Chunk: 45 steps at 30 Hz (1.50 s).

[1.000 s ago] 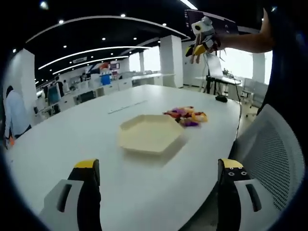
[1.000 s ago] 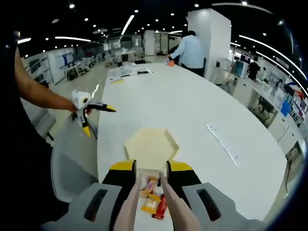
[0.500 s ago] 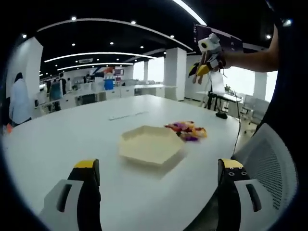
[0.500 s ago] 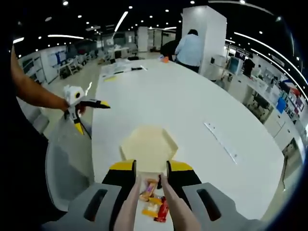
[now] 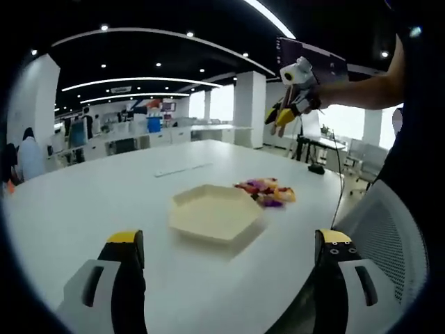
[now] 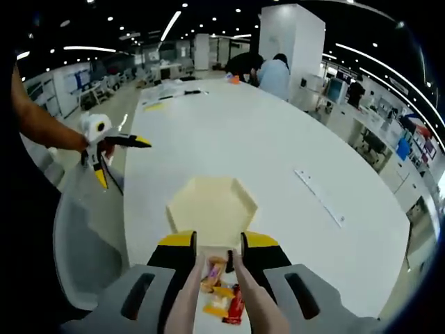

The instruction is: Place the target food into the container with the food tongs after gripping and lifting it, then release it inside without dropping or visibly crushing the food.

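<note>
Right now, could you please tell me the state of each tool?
Left tool: open, holding nothing, above the table.
Right tool: shut on the food tongs, above the snacks.

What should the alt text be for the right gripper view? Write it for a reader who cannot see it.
The right gripper holds pale food tongs above a pile of wrapped snacks on a white table. Just beyond sits an empty cream hexagonal container. At left, a person's arm holds the left gripper, jaws open, over a grey chair.
</note>
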### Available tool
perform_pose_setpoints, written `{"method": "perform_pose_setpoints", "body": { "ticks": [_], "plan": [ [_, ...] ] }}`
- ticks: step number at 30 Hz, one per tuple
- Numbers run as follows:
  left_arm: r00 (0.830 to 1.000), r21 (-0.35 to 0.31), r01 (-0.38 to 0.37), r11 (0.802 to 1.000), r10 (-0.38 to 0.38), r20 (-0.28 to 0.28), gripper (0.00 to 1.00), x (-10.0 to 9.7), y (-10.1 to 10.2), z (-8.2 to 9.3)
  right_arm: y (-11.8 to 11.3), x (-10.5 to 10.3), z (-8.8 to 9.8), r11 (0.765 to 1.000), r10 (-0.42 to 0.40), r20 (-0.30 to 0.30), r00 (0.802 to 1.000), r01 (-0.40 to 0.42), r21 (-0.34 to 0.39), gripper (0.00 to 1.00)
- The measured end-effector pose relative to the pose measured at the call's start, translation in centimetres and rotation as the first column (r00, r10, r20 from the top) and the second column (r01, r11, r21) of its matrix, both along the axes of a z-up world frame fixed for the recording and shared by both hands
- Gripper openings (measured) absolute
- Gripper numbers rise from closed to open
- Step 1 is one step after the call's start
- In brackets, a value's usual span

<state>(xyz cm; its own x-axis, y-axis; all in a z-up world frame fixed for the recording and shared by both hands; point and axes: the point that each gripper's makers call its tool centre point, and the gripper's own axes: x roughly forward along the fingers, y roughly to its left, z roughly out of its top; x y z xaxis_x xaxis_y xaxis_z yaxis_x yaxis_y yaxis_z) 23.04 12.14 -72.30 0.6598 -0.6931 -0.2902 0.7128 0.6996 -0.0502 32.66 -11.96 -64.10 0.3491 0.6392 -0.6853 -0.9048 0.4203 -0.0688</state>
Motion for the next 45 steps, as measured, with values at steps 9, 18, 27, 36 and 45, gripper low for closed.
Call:
{"method": "perform_pose_setpoints", "body": {
  "ticks": [9, 18, 27, 36, 45],
  "plan": [
    [0.998, 0.022, 0.057, 0.998, -0.057, -0.003, 0.99, -0.8, -1.1, -0.4, -0.3, 0.3, -1.9, 0.999, -0.033, -0.014, 0.999, 0.033, -0.023, 0.25],
    [0.999, -0.003, 0.03, 1.0, -0.03, 0.016, 0.99, -0.3, -0.7, 0.6, -0.2, -0.2, -2.2, 0.998, -0.051, -0.021, 0.998, 0.051, -0.023, 0.25],
    [0.994, 0.056, 0.074, 0.996, -0.078, 0.076, 0.99, -0.8, -1.5, 0.8, -0.4, 0.0, -1.9, 0.998, -0.056, -0.014, 0.998, 0.055, -0.032, 0.25],
    [0.997, 0.064, 0.054, 0.996, -0.057, 0.044, 0.99, -0.5, -1.0, 0.2, 0.0, 0.1, -2.5, 0.998, -0.051, -0.022, 0.998, 0.051, -0.038, 0.25],
    [0.996, 0.076, 0.081, 0.994, -0.083, 0.026, 0.99, -1.0, -1.7, -0.3, 0.3, -0.1, -3.0, 0.998, -0.06, -0.01, 0.998, 0.059, -0.031, 0.25]
  ]
}}
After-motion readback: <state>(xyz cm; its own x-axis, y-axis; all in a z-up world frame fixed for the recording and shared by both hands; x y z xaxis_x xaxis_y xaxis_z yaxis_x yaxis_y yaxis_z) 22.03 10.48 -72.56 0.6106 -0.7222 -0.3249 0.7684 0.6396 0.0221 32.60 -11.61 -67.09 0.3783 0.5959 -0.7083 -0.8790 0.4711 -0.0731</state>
